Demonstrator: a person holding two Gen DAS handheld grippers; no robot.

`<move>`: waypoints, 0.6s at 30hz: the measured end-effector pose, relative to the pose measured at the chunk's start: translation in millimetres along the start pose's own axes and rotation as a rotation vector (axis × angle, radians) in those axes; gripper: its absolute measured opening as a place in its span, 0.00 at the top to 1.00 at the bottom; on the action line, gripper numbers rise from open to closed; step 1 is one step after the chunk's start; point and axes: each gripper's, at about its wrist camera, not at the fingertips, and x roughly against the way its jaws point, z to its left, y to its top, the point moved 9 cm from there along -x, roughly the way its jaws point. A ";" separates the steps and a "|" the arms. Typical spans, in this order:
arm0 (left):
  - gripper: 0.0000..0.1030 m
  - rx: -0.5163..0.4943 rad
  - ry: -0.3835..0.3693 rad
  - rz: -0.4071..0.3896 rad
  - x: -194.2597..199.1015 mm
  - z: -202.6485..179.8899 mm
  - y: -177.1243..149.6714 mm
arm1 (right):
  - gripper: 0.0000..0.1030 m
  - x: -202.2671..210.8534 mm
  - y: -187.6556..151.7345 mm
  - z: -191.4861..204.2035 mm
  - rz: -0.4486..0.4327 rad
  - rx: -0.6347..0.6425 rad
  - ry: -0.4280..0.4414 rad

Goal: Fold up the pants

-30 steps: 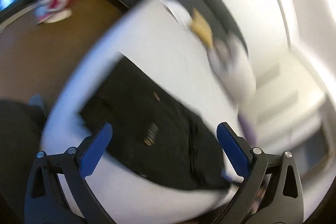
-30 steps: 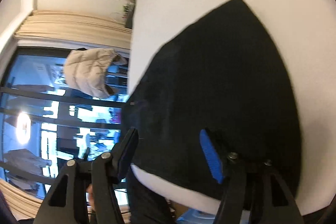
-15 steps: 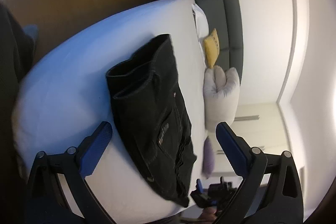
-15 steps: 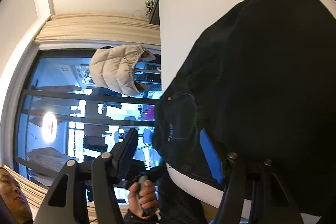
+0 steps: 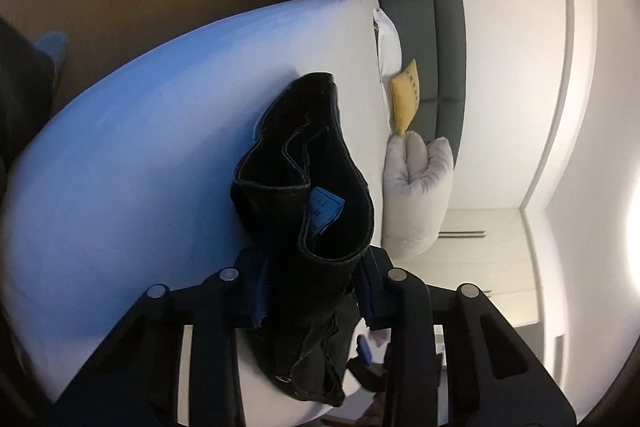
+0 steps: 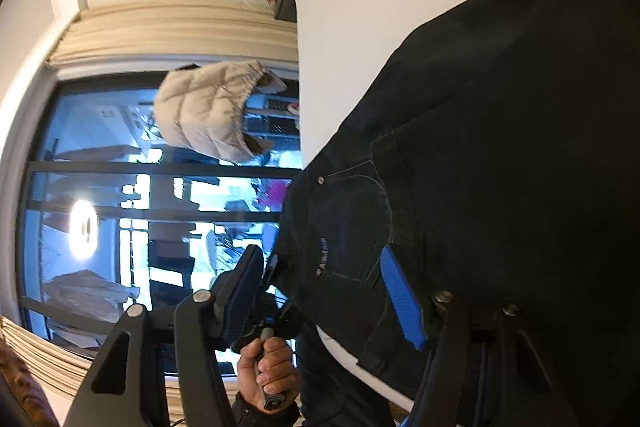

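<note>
- Left gripper (image 5: pixel 312 291), just closed, clamped on black denim pants (image 5: pixel 304 195) at near edge of white mattress (image 5: pixel 140 167).
- Right gripper (image 6: pixel 324 291) gaping, unclenched, straddling pants' pocket at mattress edge.

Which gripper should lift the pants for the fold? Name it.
Left. The left gripper has just been closing and pinches the pants; the right gripper hangs open over them, gripping nothing.

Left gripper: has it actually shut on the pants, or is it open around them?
Shut on the pants: the left gripper has just been closing, its blue pads pinching bunched black fabric.
</note>
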 end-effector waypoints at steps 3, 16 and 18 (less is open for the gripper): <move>0.77 -0.041 0.010 -0.001 -2.0 -10.7 0.5 | 0.37 -12.7 8.3 1.3 0.017 0.007 -0.029; 0.79 -0.315 0.058 0.025 -5.9 -84.6 -16.5 | 0.39 -49.1 11.7 -40.6 0.027 -0.039 -0.138; 0.79 -0.396 0.066 0.042 -13.7 -107.3 -27.6 | 0.39 -39.0 12.3 -36.7 -0.005 -0.055 -0.133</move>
